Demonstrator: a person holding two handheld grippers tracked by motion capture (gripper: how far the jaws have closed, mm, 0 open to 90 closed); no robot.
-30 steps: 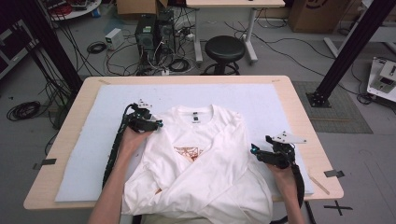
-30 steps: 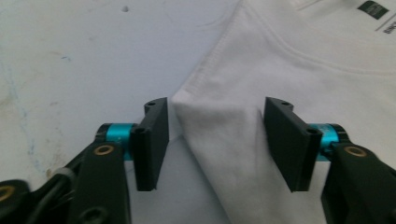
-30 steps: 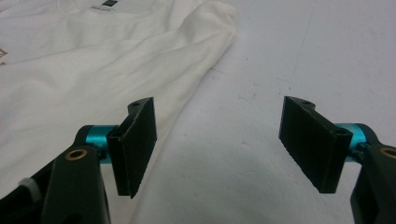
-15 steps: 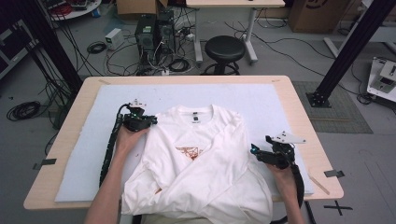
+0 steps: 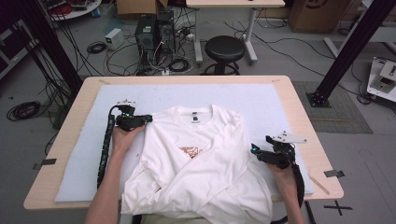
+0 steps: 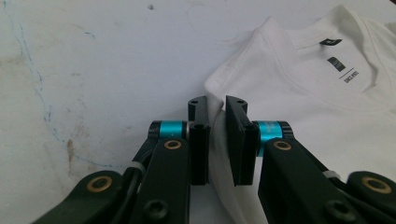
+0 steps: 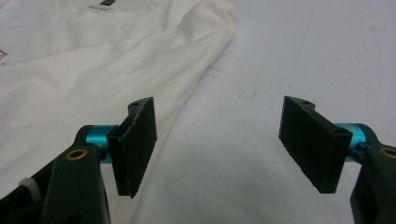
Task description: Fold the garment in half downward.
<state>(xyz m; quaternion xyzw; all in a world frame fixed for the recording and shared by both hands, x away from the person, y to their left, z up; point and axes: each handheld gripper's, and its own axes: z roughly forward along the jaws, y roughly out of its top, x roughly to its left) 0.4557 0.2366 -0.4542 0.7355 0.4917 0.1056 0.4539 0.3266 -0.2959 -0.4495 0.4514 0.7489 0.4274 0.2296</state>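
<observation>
The left claw [image 5: 148,118] has just been closing and now pinches a fold of the soft white T-shirt [image 5: 196,172] at its shoulder, at ten o'clock on the pale, stained mat [image 5: 261,100]. The shirt lies rumpled mid-tabletop [image 5: 306,121], sleeves crossed. At four o'clock the right claw [image 5: 254,150] stands spread beside the shirt's edge. Cables and a round black stool [image 5: 225,48] sit at twelve.

Wooden worktop [image 5: 299,116] across the middle of the frame, covered by a pale blue-grey mat [image 5: 275,100]. Black round stool [image 5: 225,48] at upper centre. Computer towers [image 5: 152,30] among tangled cables [image 5: 95,46] at upper left. Cardboard box [image 5: 310,11] at upper right. Black diagonal post [image 5: 348,51] at right, on a dark floor mat [image 5: 338,107].
</observation>
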